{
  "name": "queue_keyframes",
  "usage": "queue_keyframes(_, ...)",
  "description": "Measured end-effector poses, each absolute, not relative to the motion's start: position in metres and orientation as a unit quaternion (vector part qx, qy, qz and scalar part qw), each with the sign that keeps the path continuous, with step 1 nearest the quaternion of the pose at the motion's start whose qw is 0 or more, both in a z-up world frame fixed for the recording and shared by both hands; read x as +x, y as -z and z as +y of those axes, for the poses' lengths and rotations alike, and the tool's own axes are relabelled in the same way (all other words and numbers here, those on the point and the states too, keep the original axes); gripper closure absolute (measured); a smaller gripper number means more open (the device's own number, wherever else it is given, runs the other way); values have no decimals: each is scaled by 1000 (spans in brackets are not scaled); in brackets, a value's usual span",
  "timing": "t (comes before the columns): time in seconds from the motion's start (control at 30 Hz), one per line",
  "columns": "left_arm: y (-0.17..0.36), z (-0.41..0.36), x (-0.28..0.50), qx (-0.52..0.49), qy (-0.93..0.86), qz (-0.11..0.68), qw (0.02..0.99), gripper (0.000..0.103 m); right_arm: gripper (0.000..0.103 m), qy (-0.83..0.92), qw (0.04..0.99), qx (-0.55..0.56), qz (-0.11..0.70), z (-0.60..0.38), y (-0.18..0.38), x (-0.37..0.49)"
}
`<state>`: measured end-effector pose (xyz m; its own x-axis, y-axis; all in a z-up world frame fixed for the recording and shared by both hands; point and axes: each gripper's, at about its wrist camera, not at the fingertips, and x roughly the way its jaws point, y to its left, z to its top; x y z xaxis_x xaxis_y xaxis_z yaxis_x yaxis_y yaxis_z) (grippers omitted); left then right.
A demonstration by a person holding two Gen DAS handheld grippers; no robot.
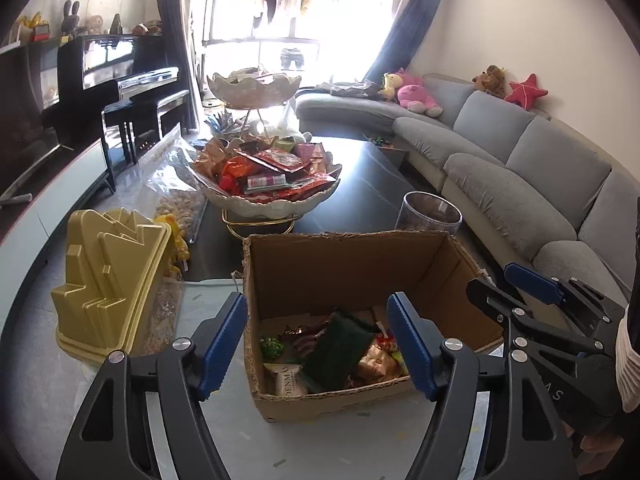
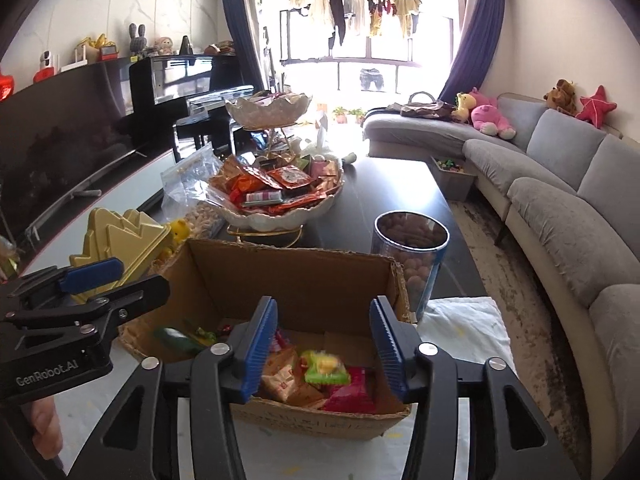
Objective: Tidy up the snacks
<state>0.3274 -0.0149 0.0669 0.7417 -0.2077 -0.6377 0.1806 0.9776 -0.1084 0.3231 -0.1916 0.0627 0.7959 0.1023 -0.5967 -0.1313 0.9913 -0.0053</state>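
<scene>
Step in hand: both grippers hover over the near edge of the cardboard box [image 1: 344,280], so I judge this to be the drop of snacks into it.
Left gripper [image 1: 316,350]: jaws parted, nothing between them; a dark green pouch [image 1: 340,350] lies in the box below.
Right gripper [image 2: 324,354]: jaws apart, pressing on nothing; a blurred green-and-yellow packet [image 2: 326,368] sits in the gap, so I judge it is falling or has just landed.
Snacks in box: a loose heap on the near side of the floor, the far half bare.
Snacks to sort: the lower bowl of the tiered stand [image 2: 280,216], beyond the box, is piled with packets.
Doing it well: keep each gripper inside the box walls until its packet is clearly free, then lift straight up so no wrapper snags a pad.
Risk: the clear jar [image 2: 412,256] stands just right of the box's far corner; swing wide of it when reaching for the bowl.
Left side: a gold moulded lid [image 1: 108,280] sits beside the box, apart from it.
</scene>
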Motion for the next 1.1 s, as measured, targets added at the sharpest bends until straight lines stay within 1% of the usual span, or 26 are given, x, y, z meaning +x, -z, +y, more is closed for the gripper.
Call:
queue_keyframes(0.03,-65,-14,325,-19,100,344,934,25,51,-60,947,-24,316,-192,-61,322)
queue_keyframes(0.07,-63,-13,321,-17,94,342,935,24,47,-61,946,-22,318,-193,-59,320)
queue_keyframes(0.13,-61,-13,314,-12,85,336,938,22,42,-59,944,-17,324,-196,-56,317)
queue_keyframes(0.23,-59,-12,303,-7,71,328,942,19,42,-58,944,-13,326,-199,-53,308)
queue_keyframes(0.3,-60,-12,295,-5,67,324,944,15,37,-56,944,-6,326,-201,-53,302)
queue_keyframes(0.33,-60,-12,291,-4,66,320,945,14,34,-56,944,-3,325,-202,-53,298)
queue_keyframes(0.4,-63,-14,280,2,64,311,948,12,32,-51,946,-2,319,-204,-54,289)
queue_keyframes(0.47,-66,-15,269,7,65,302,951,9,27,-47,949,-2,310,-206,-57,277)
queue_keyframes(0.63,-72,-16,238,13,66,283,957,3,21,-36,956,-5,291,-210,-64,249)
queue_keyframes(0.7,-74,-15,225,12,65,276,959,0,19,-33,959,-1,283,-212,-68,237)
queue_keyframes(0.87,-78,-16,192,29,53,252,966,0,16,-28,963,-4,267,-212,-73,209)
queue_keyframes(1.1,-81,-14,157,22,47,237,970,0,14,-30,966,-3,257,-215,-75,172)
